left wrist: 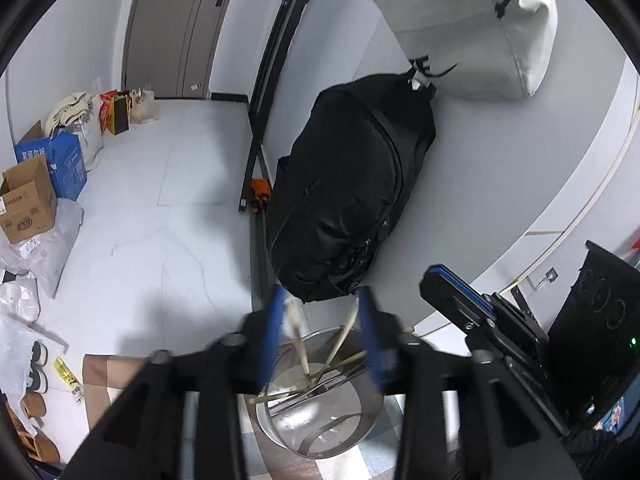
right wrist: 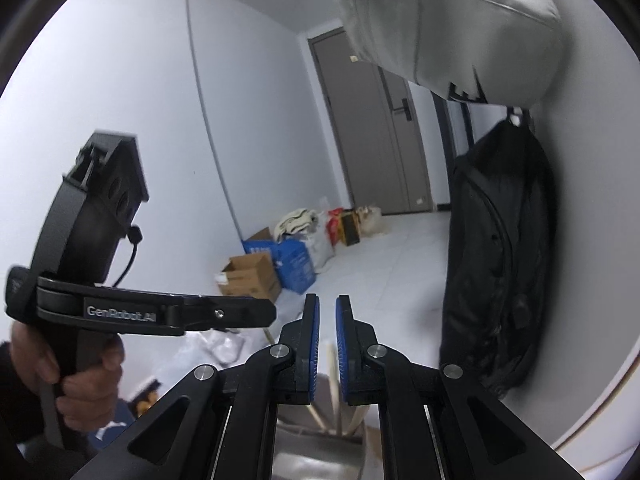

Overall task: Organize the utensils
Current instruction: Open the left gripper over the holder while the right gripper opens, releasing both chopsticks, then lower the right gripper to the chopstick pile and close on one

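The left gripper (left wrist: 322, 332) hangs above a steel holder (left wrist: 320, 432), its blue pads spread wide and gripping nothing; wooden chopsticks (left wrist: 298, 344) lean inside the holder with metal utensils (left wrist: 320, 390); the right gripper (right wrist: 327, 344) stands nearly closed, a narrow gap between its pads, empty; a black bag (left wrist: 352, 184) hangs on the wall behind.

Even indoor light, strong fisheye bending, perhaps motion-blurred left hand-held gripper (left wrist: 322, 334).

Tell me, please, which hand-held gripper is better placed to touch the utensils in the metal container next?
Probably the left hand-held gripper: it is open directly above the metal container and the chopsticks. The right hand-held gripper is nearly closed.
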`<action>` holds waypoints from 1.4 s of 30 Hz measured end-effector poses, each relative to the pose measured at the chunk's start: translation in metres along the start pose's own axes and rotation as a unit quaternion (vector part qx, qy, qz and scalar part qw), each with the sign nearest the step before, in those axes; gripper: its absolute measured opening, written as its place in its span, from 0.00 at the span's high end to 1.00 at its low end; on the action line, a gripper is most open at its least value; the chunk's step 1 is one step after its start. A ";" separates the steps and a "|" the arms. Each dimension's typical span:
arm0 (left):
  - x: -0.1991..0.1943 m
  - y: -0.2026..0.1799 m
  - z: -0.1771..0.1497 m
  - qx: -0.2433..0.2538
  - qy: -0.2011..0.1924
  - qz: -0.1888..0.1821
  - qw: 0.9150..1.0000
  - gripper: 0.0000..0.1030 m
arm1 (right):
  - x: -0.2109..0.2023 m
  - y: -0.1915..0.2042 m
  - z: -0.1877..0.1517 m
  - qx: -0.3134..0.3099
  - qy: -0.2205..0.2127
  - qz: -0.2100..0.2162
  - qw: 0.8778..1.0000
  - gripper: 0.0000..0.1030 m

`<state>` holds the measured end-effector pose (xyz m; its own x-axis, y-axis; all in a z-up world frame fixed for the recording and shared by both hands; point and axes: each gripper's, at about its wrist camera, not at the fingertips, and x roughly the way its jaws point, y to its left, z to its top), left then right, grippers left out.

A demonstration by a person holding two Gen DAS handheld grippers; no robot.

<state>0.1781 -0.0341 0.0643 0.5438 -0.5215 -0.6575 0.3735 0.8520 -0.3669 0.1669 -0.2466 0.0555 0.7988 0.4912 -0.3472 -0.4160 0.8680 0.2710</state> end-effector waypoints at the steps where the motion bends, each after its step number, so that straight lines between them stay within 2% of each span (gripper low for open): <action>1: -0.005 0.000 0.000 -0.001 -0.005 0.001 1.000 0.62 | -0.002 -0.001 0.000 0.005 0.000 0.000 1.000 0.90; 5: -0.016 0.001 -0.003 -0.004 -0.011 0.013 1.000 0.60 | -0.017 -0.003 -0.002 0.024 0.000 -0.007 1.000 0.79; 8: -0.023 0.000 -0.008 -0.009 -0.026 0.039 0.999 0.50 | -0.028 0.000 -0.006 0.027 -0.001 -0.012 1.000 0.63; 10: -0.030 0.001 -0.012 -0.008 -0.039 0.054 0.998 0.49 | -0.037 0.005 -0.008 0.028 -0.004 -0.012 1.000 0.59; 14: -0.043 -0.002 -0.023 -0.006 -0.060 0.096 0.994 0.48 | -0.051 0.017 -0.011 0.023 -0.011 -0.011 1.000 0.47; 17: -0.053 -0.003 -0.031 -0.010 -0.076 0.114 0.991 0.40 | -0.063 0.029 -0.013 0.020 -0.015 -0.008 1.000 0.41; 20: -0.064 -0.006 -0.040 -0.005 -0.095 0.133 0.987 0.39 | -0.073 0.040 -0.015 0.017 -0.020 -0.004 1.000 0.34; 26: -0.080 -0.011 -0.059 0.000 -0.119 0.160 0.980 0.28 | -0.086 0.063 -0.022 0.007 -0.022 0.005 1.000 0.26; 33: -0.087 -0.003 -0.085 -0.011 -0.129 0.177 0.976 0.26 | -0.092 0.081 -0.038 0.005 -0.014 0.015 1.000 0.19; 36: -0.085 0.005 -0.097 -0.024 -0.127 0.183 0.975 0.21 | -0.093 0.087 -0.047 0.001 -0.006 0.016 1.000 0.14; 40: -0.081 0.017 -0.113 -0.036 -0.121 0.182 0.975 0.20 | -0.090 0.094 -0.063 -0.002 0.008 0.021 1.000 0.10; 42: -0.077 0.024 -0.125 -0.043 -0.119 0.194 0.973 0.20 | -0.088 0.095 -0.070 -0.002 0.016 0.021 1.000 0.08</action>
<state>0.0517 0.0318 0.0240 0.7938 -0.1460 -0.5904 0.0457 0.9823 -0.1816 0.0266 -0.2018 0.0485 0.7663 0.5292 -0.3643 -0.4502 0.8469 0.2831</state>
